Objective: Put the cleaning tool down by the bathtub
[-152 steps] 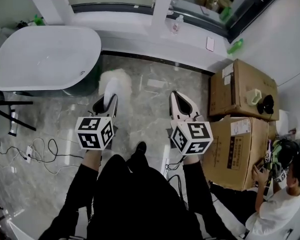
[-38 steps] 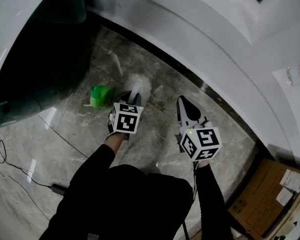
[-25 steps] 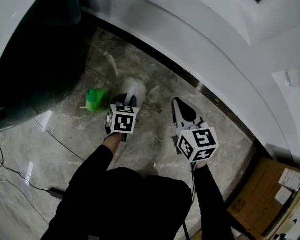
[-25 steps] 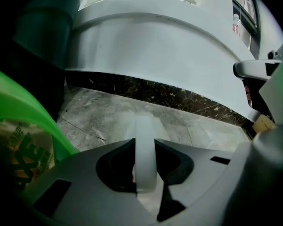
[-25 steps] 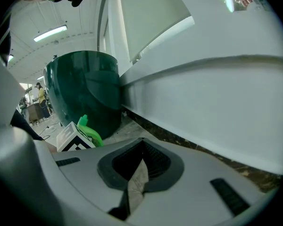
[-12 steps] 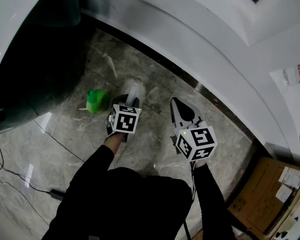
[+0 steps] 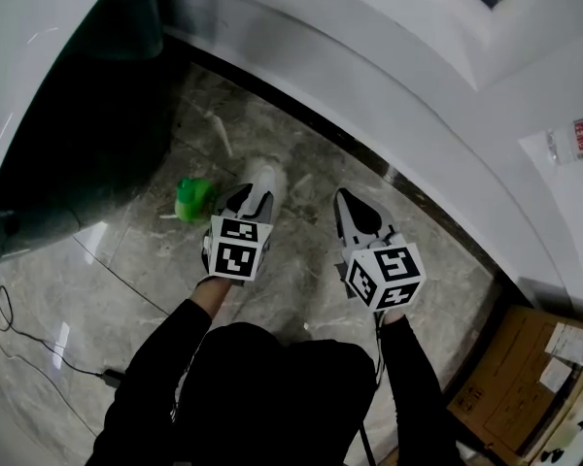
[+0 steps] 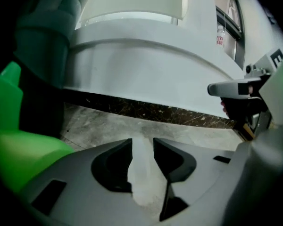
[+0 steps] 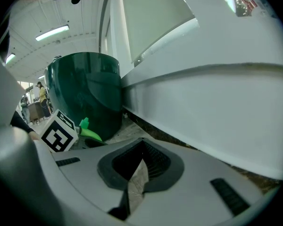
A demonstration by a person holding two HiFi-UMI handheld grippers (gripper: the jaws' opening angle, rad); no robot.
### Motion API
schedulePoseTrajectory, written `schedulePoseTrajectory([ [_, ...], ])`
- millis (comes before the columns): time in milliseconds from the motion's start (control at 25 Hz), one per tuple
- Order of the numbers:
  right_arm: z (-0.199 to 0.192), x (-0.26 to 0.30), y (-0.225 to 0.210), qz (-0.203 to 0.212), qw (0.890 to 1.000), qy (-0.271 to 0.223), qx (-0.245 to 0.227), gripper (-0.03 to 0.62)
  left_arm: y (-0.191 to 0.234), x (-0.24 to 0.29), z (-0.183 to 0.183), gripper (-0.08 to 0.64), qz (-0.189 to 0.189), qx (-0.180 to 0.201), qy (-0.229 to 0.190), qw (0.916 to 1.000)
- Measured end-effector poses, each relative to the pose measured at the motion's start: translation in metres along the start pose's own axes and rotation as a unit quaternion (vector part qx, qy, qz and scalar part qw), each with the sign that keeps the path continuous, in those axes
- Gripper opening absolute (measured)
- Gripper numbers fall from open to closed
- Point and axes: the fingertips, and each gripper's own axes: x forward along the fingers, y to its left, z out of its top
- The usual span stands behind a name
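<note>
Beside dark-green bathtub (image 7: 68, 115), on glossy grey marble floor (image 7: 126, 280): white fluffy cleaning tool (image 7: 268, 177) lying just ahead of left hand-held gripper (image 7: 257, 196). Green object (image 7: 194, 200) just beside it, close to tub wall. Left jaws apart, just been opening; whitish blur of tool in gap, pads not pressing it. Right hand-held gripper (image 7: 343, 198) over bare floor, jaws together, nothing held. Curved white ledge (image 7: 389, 76) behind, dark skirting strip (image 7: 301, 115) under it. Cardboard box (image 7: 525, 386) lower right, black cable (image 7: 19, 348) on floor lower left.
</note>
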Motion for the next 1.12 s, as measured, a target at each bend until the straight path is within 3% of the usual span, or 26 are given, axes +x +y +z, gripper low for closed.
schedulePoseTrajectory([
  [360,0.019,-0.009,-0.001,-0.003,1.000,-0.019,0.001,-0.002,-0.021,-0.030,0.033,0.149,-0.044,-0.025,-0.032,0.9982],
  [1120,0.042,-0.025,0.009,0.009,0.999,-0.038,-0.007,0.000,-0.023,-0.088,0.095,0.008,-0.045,0.038,-0.119,0.9911],
])
